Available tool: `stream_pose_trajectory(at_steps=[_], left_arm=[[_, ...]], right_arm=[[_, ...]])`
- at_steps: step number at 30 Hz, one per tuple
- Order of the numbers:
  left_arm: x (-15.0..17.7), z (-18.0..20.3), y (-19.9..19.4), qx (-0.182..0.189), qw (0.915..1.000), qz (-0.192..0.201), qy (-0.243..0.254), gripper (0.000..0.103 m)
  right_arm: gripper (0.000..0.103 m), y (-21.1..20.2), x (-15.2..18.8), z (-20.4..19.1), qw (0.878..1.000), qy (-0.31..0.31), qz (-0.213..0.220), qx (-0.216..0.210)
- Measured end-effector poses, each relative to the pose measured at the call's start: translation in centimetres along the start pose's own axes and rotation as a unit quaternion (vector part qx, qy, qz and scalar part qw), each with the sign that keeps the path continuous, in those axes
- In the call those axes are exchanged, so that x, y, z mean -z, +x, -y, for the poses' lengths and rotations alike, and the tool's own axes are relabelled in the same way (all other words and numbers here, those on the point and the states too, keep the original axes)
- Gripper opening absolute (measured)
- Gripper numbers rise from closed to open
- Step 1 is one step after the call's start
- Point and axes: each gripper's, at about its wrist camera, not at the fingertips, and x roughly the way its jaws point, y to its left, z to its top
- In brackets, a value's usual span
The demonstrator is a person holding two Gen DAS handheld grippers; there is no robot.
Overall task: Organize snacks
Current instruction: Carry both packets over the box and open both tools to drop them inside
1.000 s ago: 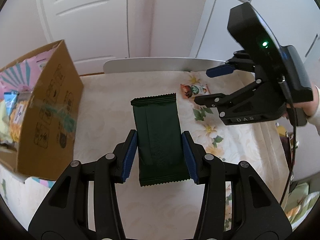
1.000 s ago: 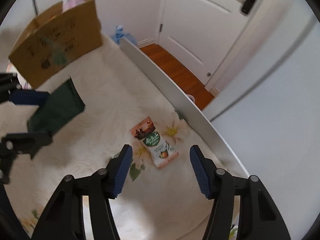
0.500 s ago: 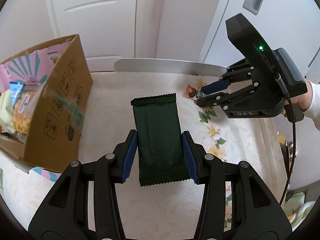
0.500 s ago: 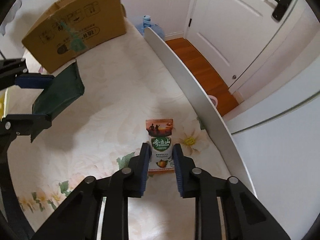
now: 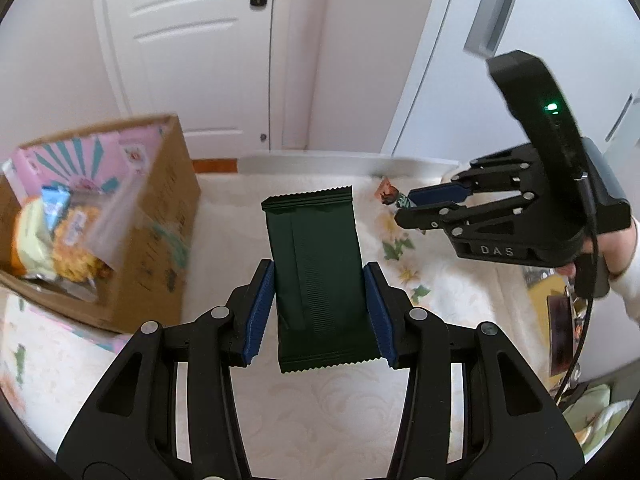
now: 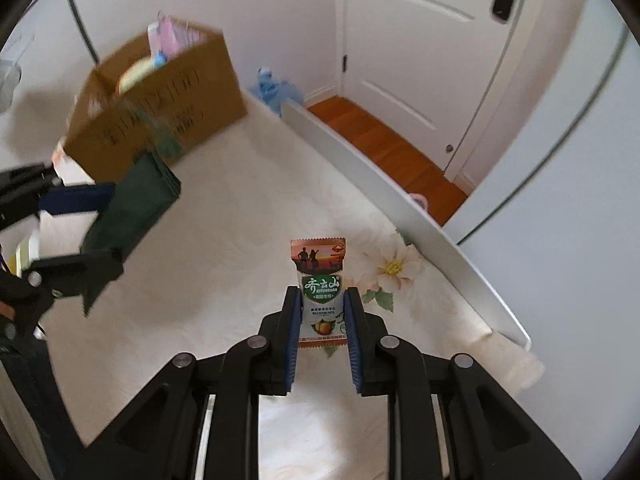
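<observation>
My left gripper [image 5: 319, 312] is shut on a dark green snack packet [image 5: 316, 276] and holds it above the bed, to the right of an open cardboard box [image 5: 152, 240] filled with snack bags. The packet also shows in the right wrist view [image 6: 132, 204], near the box [image 6: 160, 104]. My right gripper [image 6: 322, 332] is shut on a small white, green and orange snack pouch [image 6: 322, 276] and holds it just above the floral bedspread [image 6: 224, 264]. The right gripper also shows in the left wrist view [image 5: 416, 204], at the far right.
A white bed rail [image 6: 400, 220] runs along the far edge of the bed. Beyond it are a wooden floor [image 6: 384, 148] and a white door [image 6: 420, 40]. A person's hand [image 5: 616, 248] holds the right gripper.
My right gripper closed on the small pouch and lifted it off the bedspread. My left gripper rose with the green packet and came closer to the box.
</observation>
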Motion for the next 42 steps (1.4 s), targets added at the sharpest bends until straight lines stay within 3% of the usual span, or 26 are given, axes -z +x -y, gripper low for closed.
stream_pose_trajectory(at_steps=[7, 12, 18, 23, 31, 37, 42], left_arm=[[-3.4, -2.2, -6.2, 0.002, 0.9991, 0.042, -0.007, 0.042], [-5.8, -6.3, -10.0, -0.013, 0.9977, 0.066, -0.010, 0.042], [-7.5, -13.8, -12.2, -0.020, 0.9975, 0.065, -0.019, 0.042], [-7.6, -20.1, -12.2, -0.027, 0.9978, 0.049, -0.034, 0.042], [-7.5, -28.7, -9.6, -0.020, 0.9992, 0.008, -0.034, 0.042], [-6.6, -32.0, -6.4, -0.004, 0.9990, -0.032, -0.032, 0.042], [-5.8, -32.6, -3.8, 0.007, 0.9976, -0.064, -0.027, 0.042]], right_arm=[[0.019, -7.3, -2.3, -2.5, 0.996, 0.053, 0.066, 0.014], [0.019, -12.3, -5.7, -6.2, 0.989, 0.069, 0.128, 0.033], [0.019, -14.2, -10.6, -10.3, 0.981, 0.091, 0.167, 0.041], [0.019, -11.6, -15.0, -14.6, 0.975, 0.129, 0.177, 0.026], [0.019, -6.3, -20.2, -19.5, 0.975, 0.158, 0.152, 0.033], [0.019, -2.0, -21.6, -21.1, 0.973, 0.189, 0.123, 0.043], [0.019, 0.7, -21.8, -21.6, 0.970, 0.215, 0.098, 0.053]])
